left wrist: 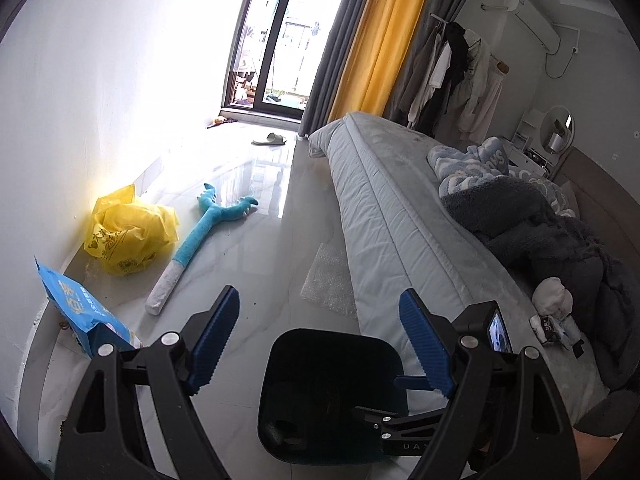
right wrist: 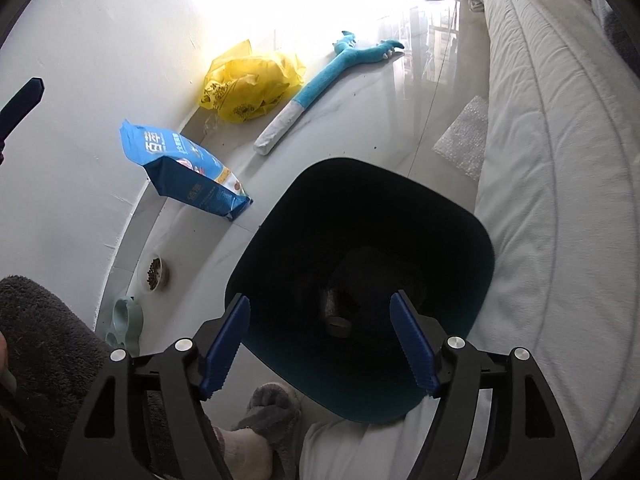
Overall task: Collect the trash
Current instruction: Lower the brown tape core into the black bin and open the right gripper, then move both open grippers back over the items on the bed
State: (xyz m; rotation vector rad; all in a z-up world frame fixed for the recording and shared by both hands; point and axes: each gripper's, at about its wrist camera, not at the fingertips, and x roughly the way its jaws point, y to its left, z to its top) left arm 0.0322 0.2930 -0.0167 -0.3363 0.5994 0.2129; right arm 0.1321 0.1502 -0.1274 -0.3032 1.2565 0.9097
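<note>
A dark bin (right wrist: 276, 220) stands on the floor beside the bed, with dim pieces of trash (right wrist: 338, 320) at its bottom. My right gripper (right wrist: 319, 296) hangs open over its mouth with nothing between the fingers. My left gripper (left wrist: 319, 291) is open and empty too, above the bin's far rim (left wrist: 332, 334). One of its fingers (right wrist: 20, 104) shows at the left edge of the right wrist view. Along the wall lie a crumpled yellow plastic bag (left wrist: 128, 232) (right wrist: 248, 84) and a blue pet food bag (left wrist: 80, 316) (right wrist: 184, 168). A sheet of bubble wrap (left wrist: 328, 276) (right wrist: 464, 140) lies against the bed.
A blue plush toy (left wrist: 200, 240) (right wrist: 320, 76) lies on the glossy floor. The bed (left wrist: 400, 220) with heaped blankets fills the right side. A bowl of kibble (right wrist: 154, 272) and a green bowl (right wrist: 126, 320) sit by the wall. A person's slippered foot (right wrist: 272, 412) is near the bin.
</note>
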